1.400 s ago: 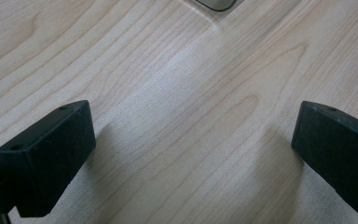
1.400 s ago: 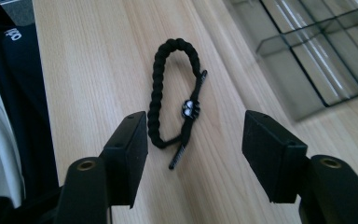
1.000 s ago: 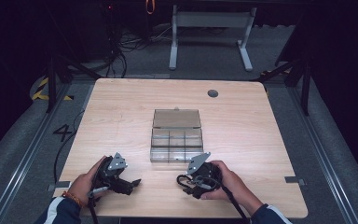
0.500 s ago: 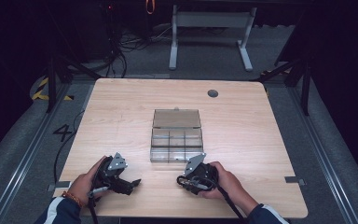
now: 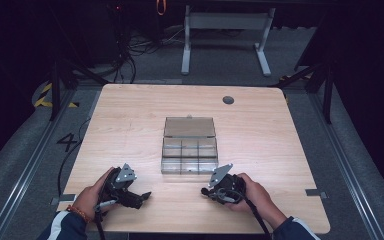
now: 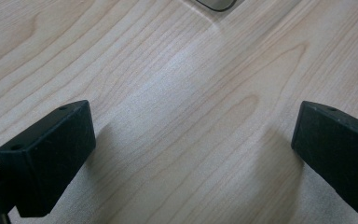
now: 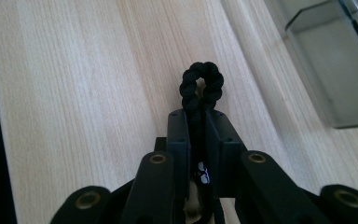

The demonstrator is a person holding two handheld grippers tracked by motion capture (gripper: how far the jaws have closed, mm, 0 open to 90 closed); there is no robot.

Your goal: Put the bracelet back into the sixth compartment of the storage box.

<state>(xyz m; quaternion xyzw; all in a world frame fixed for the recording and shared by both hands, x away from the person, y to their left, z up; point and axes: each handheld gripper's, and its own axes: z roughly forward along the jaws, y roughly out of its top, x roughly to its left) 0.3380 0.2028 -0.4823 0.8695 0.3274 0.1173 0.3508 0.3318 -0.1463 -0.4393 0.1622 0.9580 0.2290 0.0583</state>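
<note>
Two tongs work near the front edge of the tabletop (image 5: pixel 130 120), and the change is on the right: the right tongs (image 7: pixel 196 122) have just been closing, and their black jaws now stand together, clamped on a black braided cord loop (image 7: pixel 200 84) whose rounded end pokes out past the tips. In the high view the right tongs (image 5: pixel 215 192) sit just near and to the right of the clear compartment box (image 5: pixel 189 150), a little closer to it than a second ago. That grip suggests the pick-up is done and the next step is carrying the loop to one of the box's open cells. The left tongs (image 6: pixel 191 154) rest with jaws wide apart over bare wood, nothing between them. The cord looks soft, matte and tightly plaited, likely to flex when released. The box is hard, transparent plastic with thin dividers and its lid tipped open toward the far side; the tabletop is pale, smooth wood grain.
</note>
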